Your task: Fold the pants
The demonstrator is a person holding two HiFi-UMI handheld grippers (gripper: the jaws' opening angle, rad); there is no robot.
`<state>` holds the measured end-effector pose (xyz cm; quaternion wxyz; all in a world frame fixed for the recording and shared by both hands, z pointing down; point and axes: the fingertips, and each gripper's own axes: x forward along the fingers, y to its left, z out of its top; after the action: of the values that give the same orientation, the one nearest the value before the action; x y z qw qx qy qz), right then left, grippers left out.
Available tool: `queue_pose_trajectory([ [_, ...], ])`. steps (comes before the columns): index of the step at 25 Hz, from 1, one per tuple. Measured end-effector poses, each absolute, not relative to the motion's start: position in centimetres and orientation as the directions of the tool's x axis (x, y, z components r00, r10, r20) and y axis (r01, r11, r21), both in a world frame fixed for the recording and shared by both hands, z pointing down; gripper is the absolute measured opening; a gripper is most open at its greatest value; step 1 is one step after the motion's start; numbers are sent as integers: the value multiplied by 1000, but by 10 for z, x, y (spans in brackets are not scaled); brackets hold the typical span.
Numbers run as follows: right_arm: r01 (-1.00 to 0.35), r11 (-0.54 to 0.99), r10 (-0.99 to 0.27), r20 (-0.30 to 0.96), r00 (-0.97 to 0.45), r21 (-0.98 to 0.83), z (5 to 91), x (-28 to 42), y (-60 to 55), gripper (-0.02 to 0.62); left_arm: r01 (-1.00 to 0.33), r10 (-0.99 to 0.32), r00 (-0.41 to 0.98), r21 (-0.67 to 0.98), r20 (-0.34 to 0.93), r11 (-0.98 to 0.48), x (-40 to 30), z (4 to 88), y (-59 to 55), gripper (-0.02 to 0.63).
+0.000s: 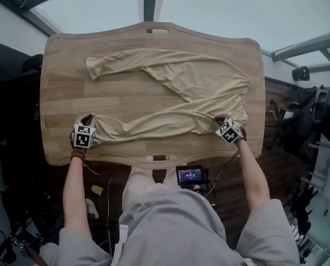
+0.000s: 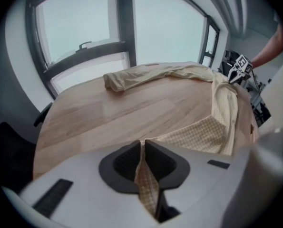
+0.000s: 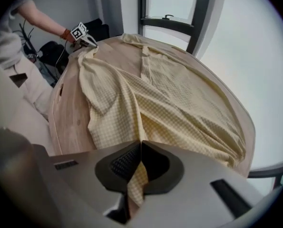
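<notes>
Pale yellow checked pants (image 1: pixel 192 82) lie spread on the wooden table (image 1: pixel 70 87), legs pointing left and waist at the right. The near leg (image 1: pixel 153 127) runs along the table's front edge. My left gripper (image 1: pixel 86 127) is shut on that leg's cuff; a fold of cloth (image 2: pixel 146 182) is pinched between its dark pads. At the waist's near corner my right gripper (image 1: pixel 224 124) is shut on the fabric (image 3: pixel 137 177), clamped between its pads. The far leg (image 2: pixel 131 77) lies loose across the table's back. Each gripper shows in the other's view, the right gripper (image 2: pixel 240 65) and the left gripper (image 3: pixel 82 34).
The table has a handle slot at its far edge (image 1: pixel 157 31) and one at the near edge (image 1: pixel 159 158). A small screen device (image 1: pixel 189 175) sits below the near edge. Windows stand behind the table (image 2: pixel 84 23). Equipment and cables crowd the right side (image 1: pixel 314 126).
</notes>
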<state>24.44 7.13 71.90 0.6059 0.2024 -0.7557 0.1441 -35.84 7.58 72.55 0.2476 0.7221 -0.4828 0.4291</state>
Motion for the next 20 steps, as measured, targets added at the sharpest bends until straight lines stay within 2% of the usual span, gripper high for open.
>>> queue_pose_trajectory([
  [2,-463,886,-139,972,-187,37,713,244,83,9,-906,-543,184,-73,819,-417,-362,706,81,32],
  [6,-519,854,-181,950,-255,23,689,248,106,9,-923,-646,242,-33,724,-382,-377,661,102,32],
  [11,-575,818,-218,933,-287,14,657,257,130,9,-924,-713,315,33,627,-380,-396,609,136,32],
  [14,-580,814,-239,922,-304,19,637,262,136,9,-927,-728,328,55,602,-372,-407,587,158,32],
  [15,-584,811,-249,917,-313,21,632,263,136,9,-935,-740,313,59,596,-349,-415,579,163,6],
  [18,-604,797,-284,892,-351,16,621,263,129,8,-960,-768,251,53,589,-274,-437,560,171,6],
  [20,-595,804,-288,883,-370,13,620,260,119,9,-946,-734,256,6,629,-325,-428,567,172,6],
])
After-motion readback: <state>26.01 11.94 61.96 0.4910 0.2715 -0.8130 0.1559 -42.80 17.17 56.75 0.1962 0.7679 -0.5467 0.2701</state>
